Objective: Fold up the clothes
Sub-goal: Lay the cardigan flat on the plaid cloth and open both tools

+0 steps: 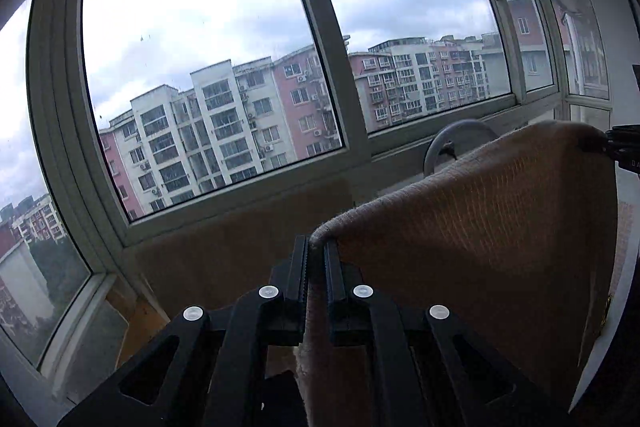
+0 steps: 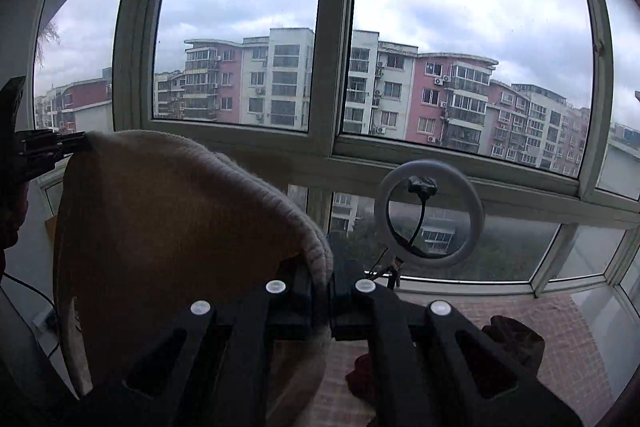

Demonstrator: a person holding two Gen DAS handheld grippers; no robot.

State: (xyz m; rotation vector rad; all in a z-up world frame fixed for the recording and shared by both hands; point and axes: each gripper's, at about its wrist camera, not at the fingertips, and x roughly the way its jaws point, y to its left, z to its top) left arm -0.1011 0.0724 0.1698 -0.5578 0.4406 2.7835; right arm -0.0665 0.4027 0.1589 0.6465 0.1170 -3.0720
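With both grippers clamped on its ribbed edge, left gripper and right gripper, I hold the tan knit garment aloft before the window; next I judge it needs lowering flat.

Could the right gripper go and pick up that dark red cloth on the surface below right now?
Probably not as things stand. The right gripper is shut on the tan garment, stretched in the air with the left gripper. The dark red cloth lies uncovered, but the garment must go first.
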